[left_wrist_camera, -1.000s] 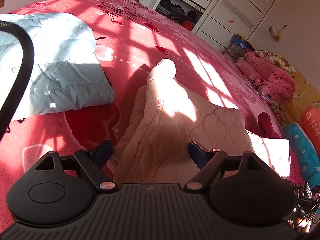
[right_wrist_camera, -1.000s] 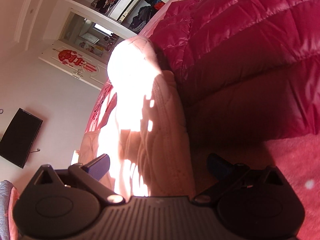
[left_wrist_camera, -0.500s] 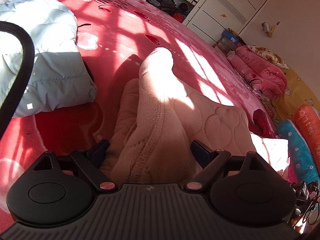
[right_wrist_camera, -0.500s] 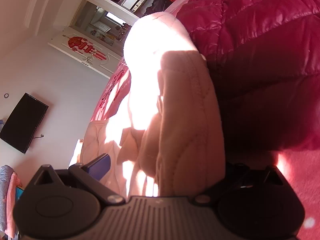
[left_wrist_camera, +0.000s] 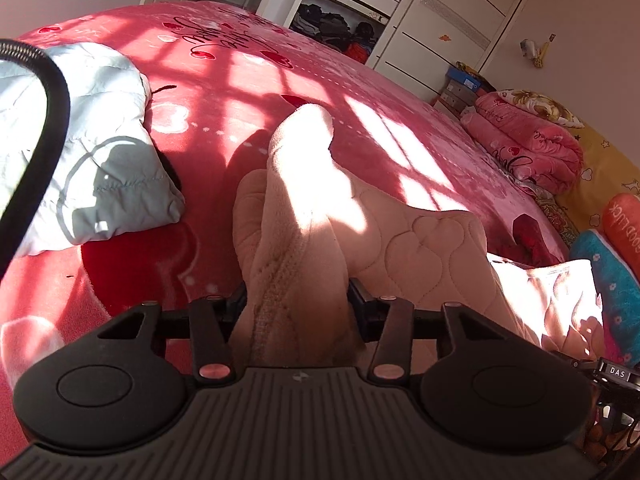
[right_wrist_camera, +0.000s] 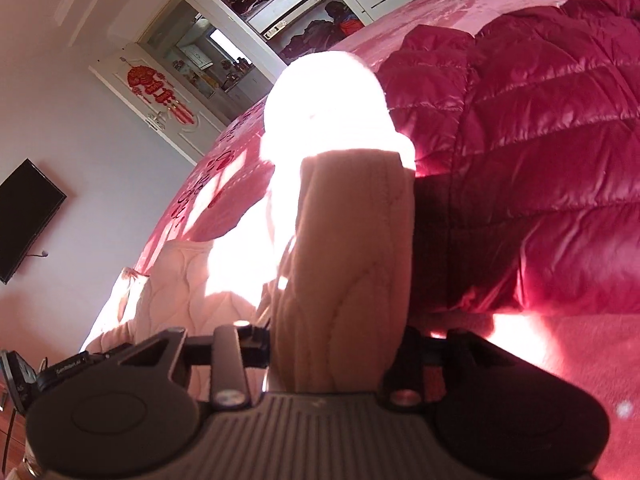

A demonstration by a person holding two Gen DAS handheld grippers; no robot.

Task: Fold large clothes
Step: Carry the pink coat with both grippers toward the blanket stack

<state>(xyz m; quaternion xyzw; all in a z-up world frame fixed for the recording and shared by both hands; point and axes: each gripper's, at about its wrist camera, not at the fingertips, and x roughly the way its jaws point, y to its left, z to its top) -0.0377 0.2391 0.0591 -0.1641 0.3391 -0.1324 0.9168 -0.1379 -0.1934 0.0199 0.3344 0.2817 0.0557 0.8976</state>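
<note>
A pale pink quilted garment (left_wrist_camera: 416,248) with stitched hearts lies on the red bed (left_wrist_camera: 304,76). My left gripper (left_wrist_camera: 296,304) is shut on a bunched sleeve-like part of it (left_wrist_camera: 300,216), which sticks up ahead between the fingers. My right gripper (right_wrist_camera: 336,344) is shut on another thick roll of the same pink garment (right_wrist_camera: 352,248); its top is washed out by sunlight. The rest of the garment (right_wrist_camera: 180,280) spreads to the left in the right wrist view.
A folded light blue puffer jacket (left_wrist_camera: 88,160) lies on the bed at left. A magenta puffer jacket (right_wrist_camera: 540,152) lies right of my right gripper. Folded pink blankets (left_wrist_camera: 528,140) and cushions (left_wrist_camera: 616,264) sit at right. Wardrobes (left_wrist_camera: 452,28) stand behind the bed.
Both grippers were open around the pink garment; both have closed on bunched fabric. The right gripper's roll has lifted and swung to the middle of its view.
</note>
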